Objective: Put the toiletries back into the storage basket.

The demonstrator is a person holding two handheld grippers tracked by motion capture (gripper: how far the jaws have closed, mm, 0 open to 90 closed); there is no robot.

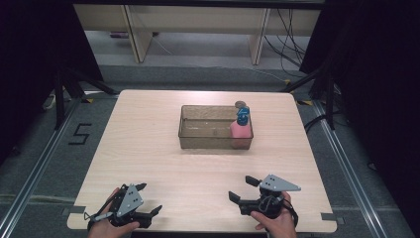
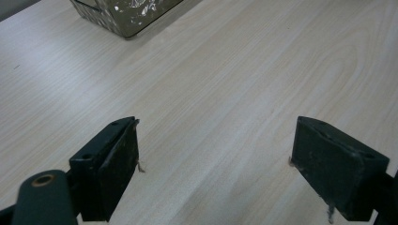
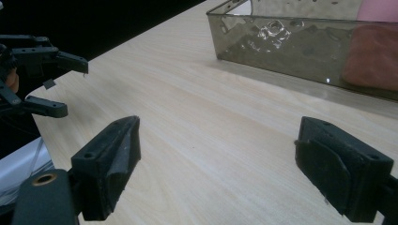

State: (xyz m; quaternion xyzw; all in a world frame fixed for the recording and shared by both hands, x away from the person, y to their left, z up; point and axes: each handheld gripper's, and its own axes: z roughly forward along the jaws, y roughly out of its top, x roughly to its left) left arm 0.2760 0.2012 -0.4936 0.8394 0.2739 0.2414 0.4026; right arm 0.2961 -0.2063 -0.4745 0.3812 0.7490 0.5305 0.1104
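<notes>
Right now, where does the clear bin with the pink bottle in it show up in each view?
High view: the clear bin sits at table centre, the pink bottle in its right end.
Left gripper view: one corner of the bin at the top edge, left of centre; I can't make out the bottle here.
Right gripper view: the bin fills the upper right, the bottle at far right.
Shared landmark: the light wood table.

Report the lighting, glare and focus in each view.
High view: the table is evenly lit, the surroundings dark, and the picture soft. Left gripper view: sharp wood grain, with bright glints on the tinted bin corner. Right gripper view: speckled glare on the bin wall, a pink object blurred behind it, black background at left.
</notes>
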